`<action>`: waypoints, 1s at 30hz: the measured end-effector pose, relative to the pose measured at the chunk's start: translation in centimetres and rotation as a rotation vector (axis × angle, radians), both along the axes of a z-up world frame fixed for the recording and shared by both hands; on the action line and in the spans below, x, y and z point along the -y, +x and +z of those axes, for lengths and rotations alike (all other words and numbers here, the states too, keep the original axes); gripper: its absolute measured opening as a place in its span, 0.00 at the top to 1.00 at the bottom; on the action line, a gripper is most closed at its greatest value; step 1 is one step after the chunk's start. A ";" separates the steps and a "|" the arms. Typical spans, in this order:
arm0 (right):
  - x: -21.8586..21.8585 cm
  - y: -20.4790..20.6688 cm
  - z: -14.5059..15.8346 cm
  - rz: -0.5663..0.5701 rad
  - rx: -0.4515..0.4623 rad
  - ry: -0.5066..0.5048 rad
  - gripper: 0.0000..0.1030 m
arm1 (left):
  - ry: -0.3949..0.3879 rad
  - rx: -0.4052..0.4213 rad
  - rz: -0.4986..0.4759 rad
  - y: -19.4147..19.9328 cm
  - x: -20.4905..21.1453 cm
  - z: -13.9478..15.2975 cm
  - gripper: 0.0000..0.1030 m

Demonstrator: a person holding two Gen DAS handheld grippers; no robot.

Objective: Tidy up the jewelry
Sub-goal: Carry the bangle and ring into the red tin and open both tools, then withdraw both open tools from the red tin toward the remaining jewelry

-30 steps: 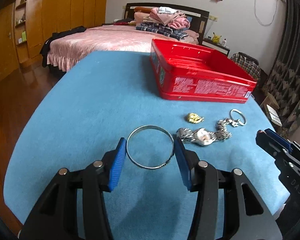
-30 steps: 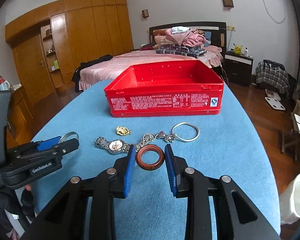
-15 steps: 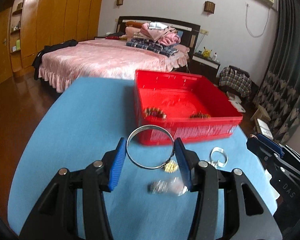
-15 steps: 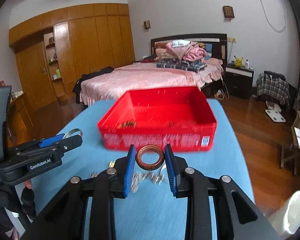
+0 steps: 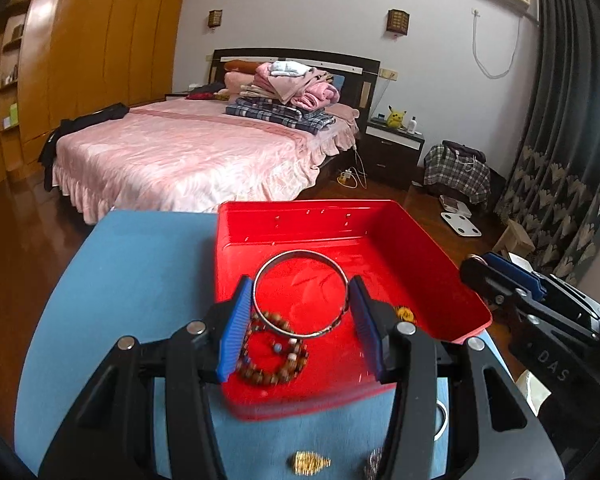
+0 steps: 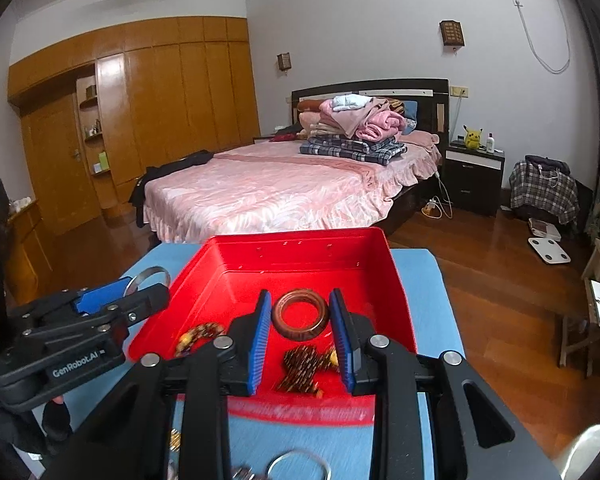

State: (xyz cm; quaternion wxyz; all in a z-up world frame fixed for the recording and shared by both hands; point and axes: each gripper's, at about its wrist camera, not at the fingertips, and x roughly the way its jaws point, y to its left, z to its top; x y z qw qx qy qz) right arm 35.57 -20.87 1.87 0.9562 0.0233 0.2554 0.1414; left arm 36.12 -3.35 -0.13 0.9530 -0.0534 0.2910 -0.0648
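My left gripper [image 5: 300, 320] is shut on a silver bangle [image 5: 266, 272] and holds it above the near part of the red box [image 5: 340, 210]. My right gripper [image 6: 300, 320] is shut on a brown wooden ring [image 6: 278, 314] above the same red box [image 6: 300, 240]. Inside the box lie a beaded bracelet [image 5: 274, 360], a dark beaded piece [image 6: 300, 368] and a yellow-brown bracelet [image 6: 198, 336]. A gold brooch [image 5: 308, 462] and a silver ring [image 6: 296, 466] lie on the blue table in front of the box.
The blue table [image 5: 140, 280] ends just behind the box. Beyond it stand a pink bed [image 5: 188, 160] and a wooden wardrobe [image 6: 160, 120]. The left gripper shows at the left of the right wrist view [image 6: 100, 312].
Both grippers have risen and moved forward from the table to above the red box, each still holding its ring. The watch and chain have dropped below the view.
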 end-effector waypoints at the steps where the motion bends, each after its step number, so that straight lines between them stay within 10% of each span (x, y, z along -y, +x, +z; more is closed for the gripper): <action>1: 0.0 0.7 -0.2 -0.002 -0.007 -0.002 0.72 | -0.001 -0.002 -0.005 0.6 0.2 -0.1 0.54; 11: 0.3 2.8 -2.2 -0.007 -0.044 -0.012 0.72 | 0.011 -0.042 -0.019 3.3 0.4 -1.8 0.54; 15: 0.8 3.2 -2.3 -0.033 -0.049 -0.017 0.37 | 0.011 -0.068 -0.033 3.7 0.4 -2.2 0.42; 30: 4.4 -6.5 -2.1 -0.085 0.005 0.055 0.23 | 0.008 0.032 0.001 -6.2 -3.1 -0.2 0.20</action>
